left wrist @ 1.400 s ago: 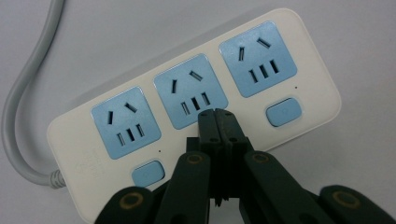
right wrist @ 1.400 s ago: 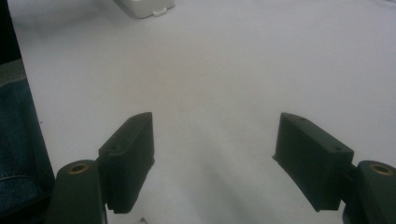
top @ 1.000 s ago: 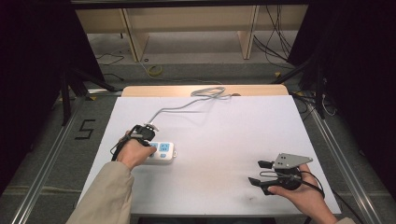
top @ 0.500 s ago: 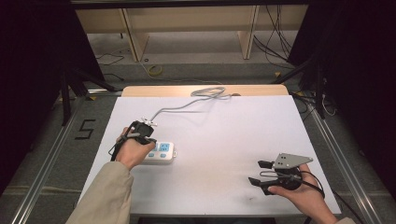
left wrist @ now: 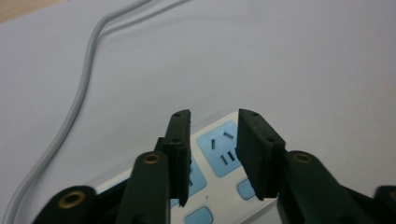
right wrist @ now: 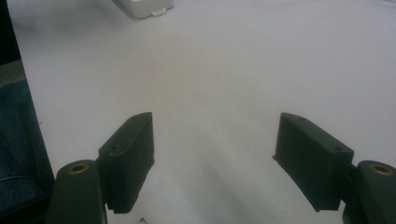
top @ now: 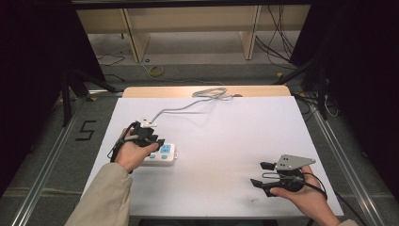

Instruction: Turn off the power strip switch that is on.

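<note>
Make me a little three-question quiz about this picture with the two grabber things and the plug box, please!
1. True or false: the left gripper is squeezing something tight.
2. What colour are the socket panels on the power strip? A) red B) blue C) green
3. Fill in: the right gripper hangs over the bare white ____.

Key
1. False. Its jaws have just been opening and stand apart above the power strip, with nothing pressed between them.
2. B, blue panels on a white body; its grey cord runs to the far edge.
3. Table. The right gripper's jaws are wide open with nothing between them.
</note>
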A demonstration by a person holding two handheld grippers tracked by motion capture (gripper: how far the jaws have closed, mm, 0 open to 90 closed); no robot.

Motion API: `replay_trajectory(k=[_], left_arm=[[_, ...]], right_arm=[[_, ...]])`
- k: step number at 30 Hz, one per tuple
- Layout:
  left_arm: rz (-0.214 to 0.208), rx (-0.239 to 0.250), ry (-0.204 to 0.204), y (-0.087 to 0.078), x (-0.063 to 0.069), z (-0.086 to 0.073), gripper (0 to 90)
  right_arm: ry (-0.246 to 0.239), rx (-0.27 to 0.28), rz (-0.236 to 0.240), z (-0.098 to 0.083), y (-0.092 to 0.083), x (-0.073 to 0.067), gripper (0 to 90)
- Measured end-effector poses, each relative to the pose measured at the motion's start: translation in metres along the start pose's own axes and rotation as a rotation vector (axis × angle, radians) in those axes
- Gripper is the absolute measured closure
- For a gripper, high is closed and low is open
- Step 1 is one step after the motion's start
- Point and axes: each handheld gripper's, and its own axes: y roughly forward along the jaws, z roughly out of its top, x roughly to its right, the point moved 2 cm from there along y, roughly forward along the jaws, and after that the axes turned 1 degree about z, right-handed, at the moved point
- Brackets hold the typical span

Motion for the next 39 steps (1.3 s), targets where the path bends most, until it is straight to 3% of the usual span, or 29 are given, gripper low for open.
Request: replay_trajectory(k=[4,6,9,16,19,27,39], left_arm=[[-0.051,0.086,0.037,0.0,0.001,0.0,48.7],[-0.036,0.115,0.053,-0.001,0.004,0.0,39.8],[-0.041,0.146,0.045,-0.003,0.008,0.0,32.1],[-0.136,0.188,0.077,-0.008,0.026,-0.002,22.0],[-0.168,0.201,0.092,-0.009,0.035,-0.005,19.3],[-0.204,0.208,0.14,-0.013,0.052,-0.014,17.7],[-0.206,0.206,0.188,-0.018,0.064,-0.03,17.0]], right_arm=[[-0.001,-0.001,0.0,0.0,0.0,0.0,28.7],[0.0,-0.001,0.0,0.0,0.0,0.0,28.6],[0.002,0.002,-0.002,0.0,0.0,0.0,28.5],[0.003,0.003,-0.001,-0.001,0.0,0.0,28.2],[0.002,0.004,-0.003,-0.001,0.0,0.0,28.2],[0.002,0.003,-0.004,0.0,0.0,0.0,28.1],[0.002,0.003,-0.003,0.0,0.0,0.0,27.6]])
